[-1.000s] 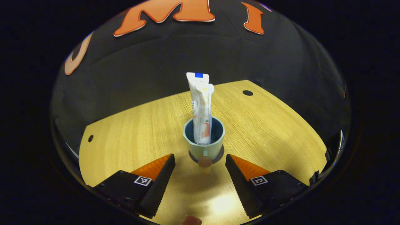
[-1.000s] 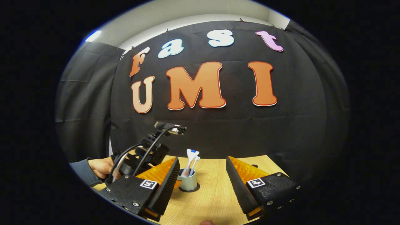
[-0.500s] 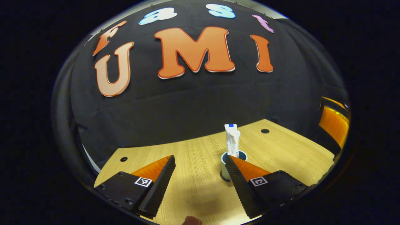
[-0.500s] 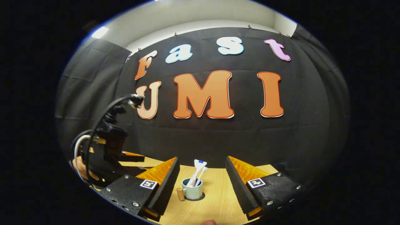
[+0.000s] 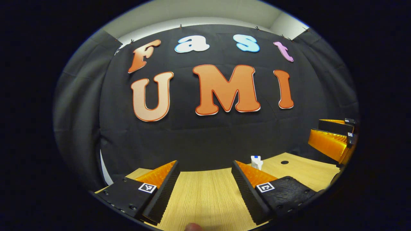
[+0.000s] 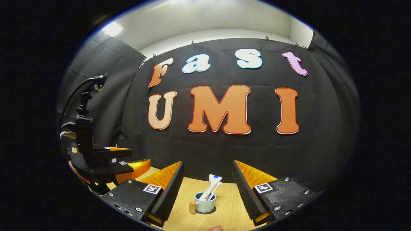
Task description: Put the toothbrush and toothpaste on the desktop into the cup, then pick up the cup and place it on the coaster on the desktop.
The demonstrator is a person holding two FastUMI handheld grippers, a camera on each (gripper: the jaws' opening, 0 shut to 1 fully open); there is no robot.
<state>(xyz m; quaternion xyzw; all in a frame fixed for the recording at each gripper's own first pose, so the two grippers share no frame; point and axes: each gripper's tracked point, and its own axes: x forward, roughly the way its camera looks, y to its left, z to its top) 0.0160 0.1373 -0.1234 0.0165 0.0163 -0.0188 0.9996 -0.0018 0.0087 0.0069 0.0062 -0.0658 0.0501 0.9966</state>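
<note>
Both spread and empty: left gripper, right gripper. Cup on coaster, ahead between right fingers, holding toothpaste and toothbrush. Best withdrawn clear, without brushing the cup.

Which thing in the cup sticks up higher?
The toothpaste. Its wide flat end stands above the thinner toothbrush leaning beside it in the cup.

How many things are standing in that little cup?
2: the toothpaste tube and the toothbrush, both leaning inside the cup, side by side. Anything lower inside would be hidden.
</note>
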